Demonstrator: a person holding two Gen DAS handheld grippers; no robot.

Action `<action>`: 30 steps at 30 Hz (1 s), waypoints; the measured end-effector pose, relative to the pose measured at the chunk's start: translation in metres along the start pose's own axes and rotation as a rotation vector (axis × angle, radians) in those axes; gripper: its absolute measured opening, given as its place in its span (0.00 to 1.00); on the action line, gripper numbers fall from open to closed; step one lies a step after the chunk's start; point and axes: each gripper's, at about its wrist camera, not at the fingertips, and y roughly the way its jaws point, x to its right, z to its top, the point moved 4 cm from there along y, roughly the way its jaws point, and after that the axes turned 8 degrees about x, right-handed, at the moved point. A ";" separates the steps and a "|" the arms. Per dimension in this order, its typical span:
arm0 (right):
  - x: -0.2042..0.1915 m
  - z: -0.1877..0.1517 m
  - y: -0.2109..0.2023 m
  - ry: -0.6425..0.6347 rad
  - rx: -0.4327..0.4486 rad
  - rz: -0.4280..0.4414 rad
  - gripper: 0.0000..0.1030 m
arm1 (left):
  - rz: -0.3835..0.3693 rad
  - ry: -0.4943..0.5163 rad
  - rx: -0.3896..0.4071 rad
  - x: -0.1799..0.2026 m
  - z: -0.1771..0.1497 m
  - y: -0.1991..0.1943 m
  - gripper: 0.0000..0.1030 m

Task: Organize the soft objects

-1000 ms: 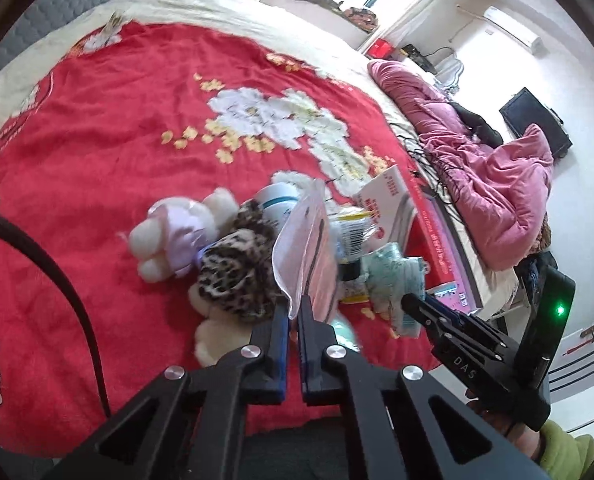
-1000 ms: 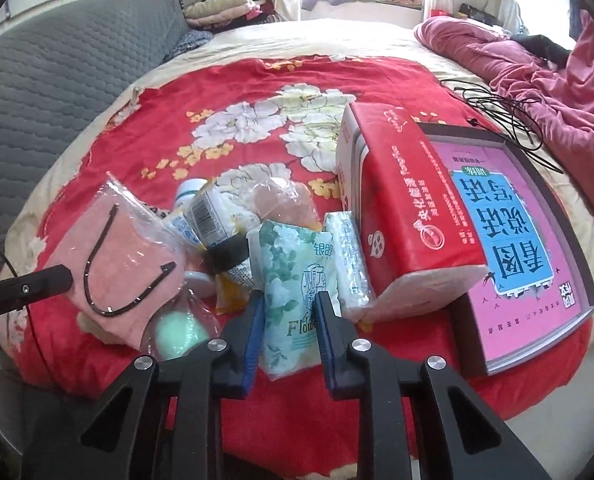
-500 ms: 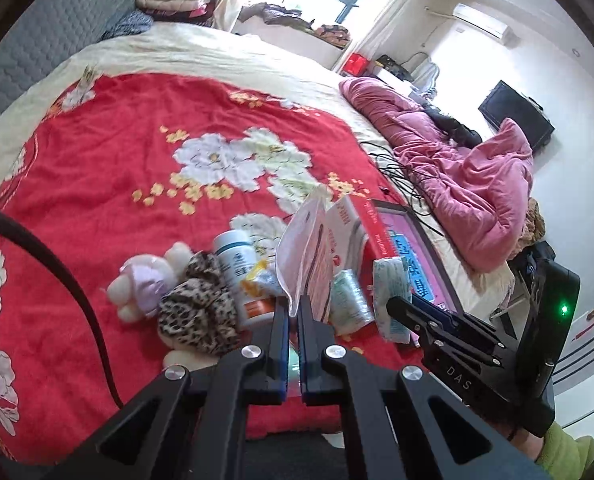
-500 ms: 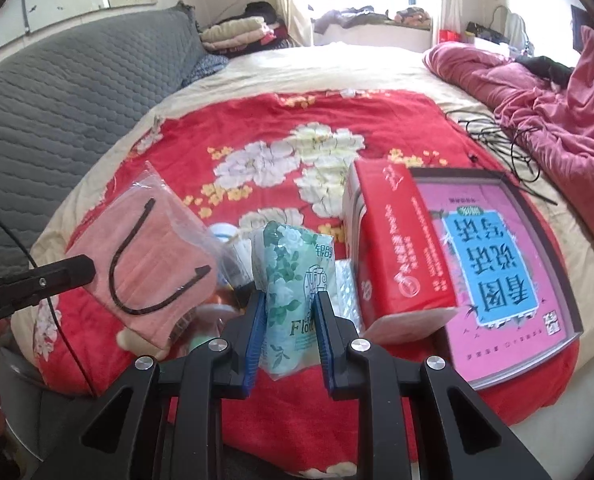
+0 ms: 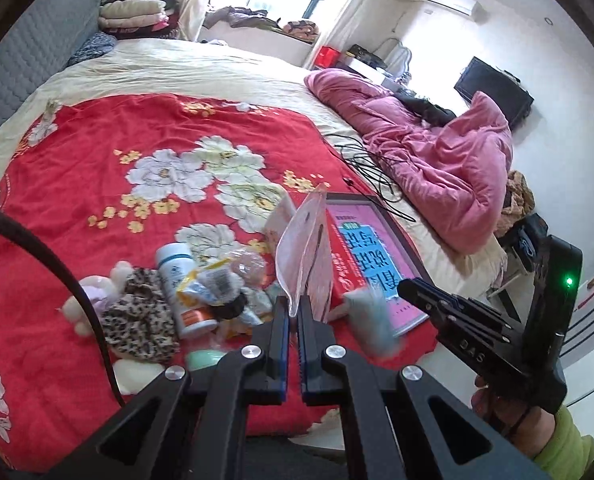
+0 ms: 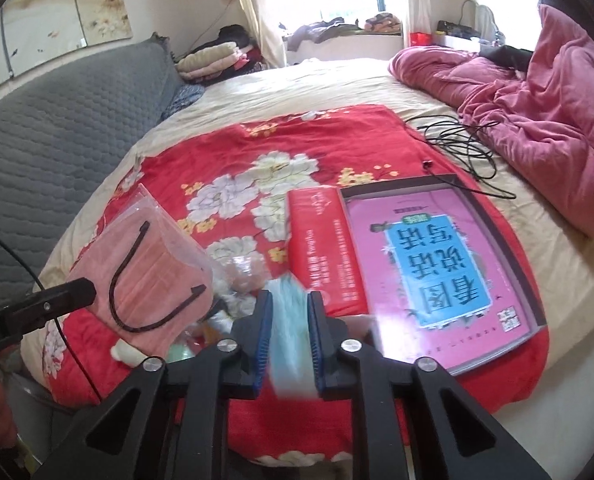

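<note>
the left gripper (image 5: 293, 312) has its fingers clamped tight on the bottom edge of a clear bag of pink face masks (image 6: 145, 276), which stands up off the bed, to the left of the red tissue pack (image 6: 321, 248). the right gripper (image 6: 289, 312) has just been closing its fingers and they now pinch a pale green pack of pocket tissues (image 6: 291, 340), blurred, held in the air just in front of the red tissue pack. a pink book in a dark tray (image 6: 445, 264) lies touching the red tissue pack's right side. left of the red tissue pack, on the red floral blanket (image 5: 117, 152), sits a small heap: a white bottle (image 5: 181, 284), a leopard-print plush toy (image 5: 137, 320) and crumpled wrappers. a pink quilt (image 5: 437, 160) is bunched well beyond the pack, toward the far right of the bed.
</note>
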 end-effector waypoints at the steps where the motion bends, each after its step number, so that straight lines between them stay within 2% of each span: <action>1: 0.005 -0.001 0.003 -0.013 0.002 -0.017 0.13 | -0.002 0.004 0.000 0.004 0.000 0.002 0.03; 4: 0.024 -0.010 0.023 -0.061 -0.006 -0.054 0.08 | -0.007 0.028 -0.016 0.014 -0.004 0.014 0.03; 8: 0.048 -0.040 0.036 0.041 -0.089 -0.013 0.08 | -0.023 0.015 -0.047 0.015 -0.012 0.027 0.03; 13: 0.055 -0.073 0.034 0.042 -0.143 -0.002 0.08 | -0.035 0.023 -0.070 0.019 -0.019 0.036 0.03; 22: 0.082 -0.062 0.032 0.068 -0.129 -0.027 0.08 | -0.091 0.066 -0.089 0.058 -0.018 0.054 0.03; 30: 0.117 -0.055 0.033 0.072 -0.126 -0.060 0.08 | -0.107 0.105 -0.108 0.104 -0.018 0.088 0.03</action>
